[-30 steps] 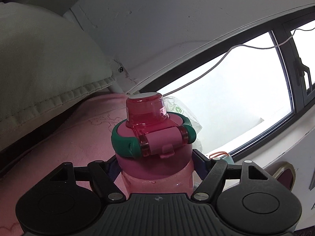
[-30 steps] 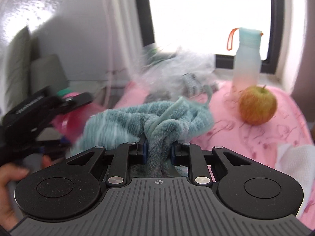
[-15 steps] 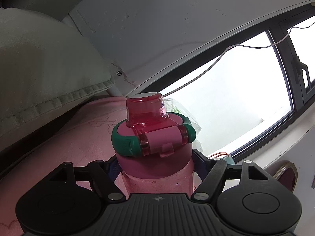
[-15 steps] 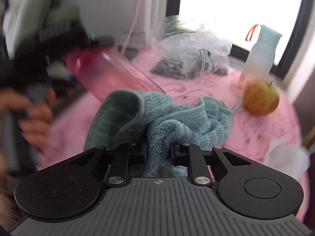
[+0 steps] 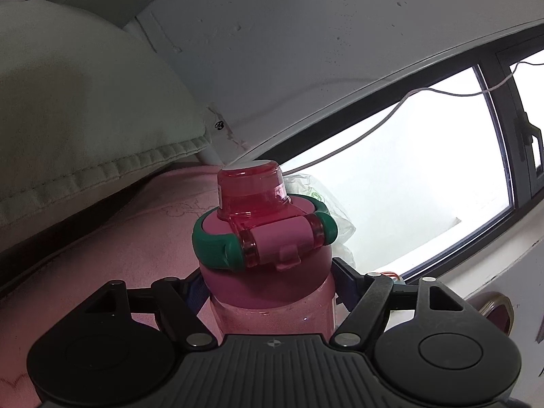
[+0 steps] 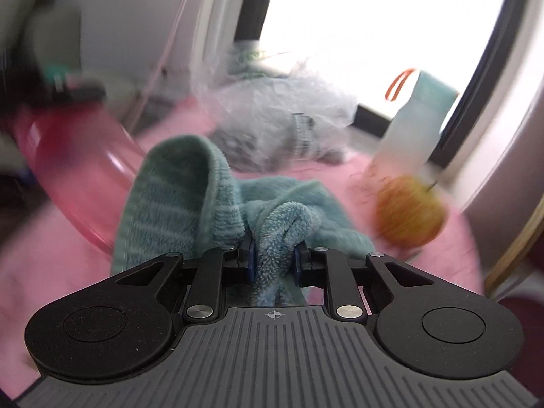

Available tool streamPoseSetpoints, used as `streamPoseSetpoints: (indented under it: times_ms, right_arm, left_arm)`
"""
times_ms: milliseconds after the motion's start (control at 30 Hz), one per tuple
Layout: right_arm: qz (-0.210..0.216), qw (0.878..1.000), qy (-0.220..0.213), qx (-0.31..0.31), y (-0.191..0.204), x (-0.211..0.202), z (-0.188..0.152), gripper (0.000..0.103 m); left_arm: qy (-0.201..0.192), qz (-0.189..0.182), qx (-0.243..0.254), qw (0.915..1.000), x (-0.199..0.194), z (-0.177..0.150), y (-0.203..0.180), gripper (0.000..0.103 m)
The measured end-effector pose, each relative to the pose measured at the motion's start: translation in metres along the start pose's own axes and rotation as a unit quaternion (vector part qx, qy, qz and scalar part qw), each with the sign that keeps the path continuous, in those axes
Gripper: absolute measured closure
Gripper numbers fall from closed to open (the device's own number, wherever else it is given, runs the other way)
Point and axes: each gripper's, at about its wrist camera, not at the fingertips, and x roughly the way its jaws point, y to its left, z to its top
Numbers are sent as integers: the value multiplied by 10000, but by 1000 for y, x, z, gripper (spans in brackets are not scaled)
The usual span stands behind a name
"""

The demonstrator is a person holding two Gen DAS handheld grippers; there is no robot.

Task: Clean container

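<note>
Left hand-held gripper [image 5: 270, 290] clamps the pink bottle [image 5: 268, 265]; right hand-held gripper [image 6: 273, 261] pinches the teal towel [image 6: 210, 210].

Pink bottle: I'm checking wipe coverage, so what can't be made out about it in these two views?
- Left wrist view: the pink bottle shows only its lid and shoulder; the left gripper body hides the rest.
- Right wrist view: the bottle's side is motion-blurred, and the teal towel held in the right gripper covers its lower end, so contact and dirt cannot be told.
</note>
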Motion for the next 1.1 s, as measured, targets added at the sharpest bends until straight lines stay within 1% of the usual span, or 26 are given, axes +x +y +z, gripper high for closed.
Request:
streamPoseSetpoints:
  times_ms: [33, 67, 133, 167, 200, 233, 267, 300, 333, 367, 433, 467, 533, 567, 700, 767, 833, 900, 967, 1000, 1033, 1100]
  right_arm:
    - [-487, 9983, -113, -314, -1, -2, -1, 82]
    - [-769, 9958, -195, -459, -7, -5, -2, 82]
    - [-980, 9938, -257, -453, -23, -11, -2, 82]
    - [-949, 9943, -304, -388, -30, -14, -3, 82]
    - [-632, 9971, -367, -195, -37, -18, -4, 82]
    - [-109, 9990, -390, 195, -44, -20, -6, 82]
    - [546, 9945, -364, 811, -53, -19, -8, 82]
    - [1196, 9820, -335, 1420, -62, -19, -11, 82]
    - [1766, 9617, -271, 2079, -71, -16, -14, 82]
    - [2153, 9368, -139, 2754, -77, -8, -20, 82]
    - [2620, 8874, 211, 3787, -83, 13, -34, 82]
    - [2788, 8635, 376, 4187, -84, 23, -42, 82]
    - [3072, 8303, 643, 4605, -80, 34, -54, 82]
    - [3184, 8188, 736, 4720, -78, 37, -59, 82]
    - [3452, 8014, 850, 4811, -82, 28, -65, 82]
    - [3627, 7947, 843, 4794, -86, 19, -68, 82]
    - [3829, 7865, 725, 4791, -91, 8, -71, 82]
    - [4069, 7743, 499, 4821, -95, -4, -71, 82]
    - [4171, 7672, 329, 4862, -96, -12, -64, 83]
    - [4197, 7663, 275, 4857, -95, -13, -57, 83]
    - [4172, 7707, 226, 4811, -93, -13, -48, 83]
    - [3958, 7897, 120, 4687, -86, -11, -30, 83]
  left_arm:
    - [7, -6, 12, 10000, 0, 0, -1, 31]
    - [14, -13, 28, 10000, 0, 0, -1, 31]
    - [21, -17, 36, 10000, 1, 1, -2, 31]
    - [23, -14, 21, 10000, 1, 1, -1, 31]
    - [21, -9, 1, 10000, 1, 2, 0, 31]
    - [15, -2, -15, 10000, 2, 2, 0, 31]
    - [6, 4, -20, 10000, 2, 2, 0, 31]
    - [-3, 10, -23, 10000, 2, 2, 0, 31]
    - [-13, 15, -24, 10000, 1, 1, 0, 31]
    - [-17, 16, -25, 10000, 1, 1, -1, 31]
    - [-21, 18, -37, 10000, 1, 1, 0, 31]
    - [-21, 21, -51, 10000, 1, 1, 1, 31]
    - [-21, 28, -79, 10000, 1, 2, 2, 31]
    - [-24, 31, -86, 10000, 1, 2, 2, 31]
    - [-42, 43, -80, 10000, 1, 1, 2, 31]
    - [-54, 55, -86, 9999, 1, 1, 2, 31]
    - [-52, 55, -85, 9999, 1, 1, 3, 31]
    - [-51, 55, -65, 10000, 0, 1, 2, 31]
    - [-56, 53, 11, 10000, -2, 1, 1, 31]
    - [-66, 49, 54, 10000, -2, 0, 0, 31]
    - [-79, 44, 116, 9999, -2, -1, -2, 31]
    - [-110, 41, 231, 9997, -1, -3, -6, 31]
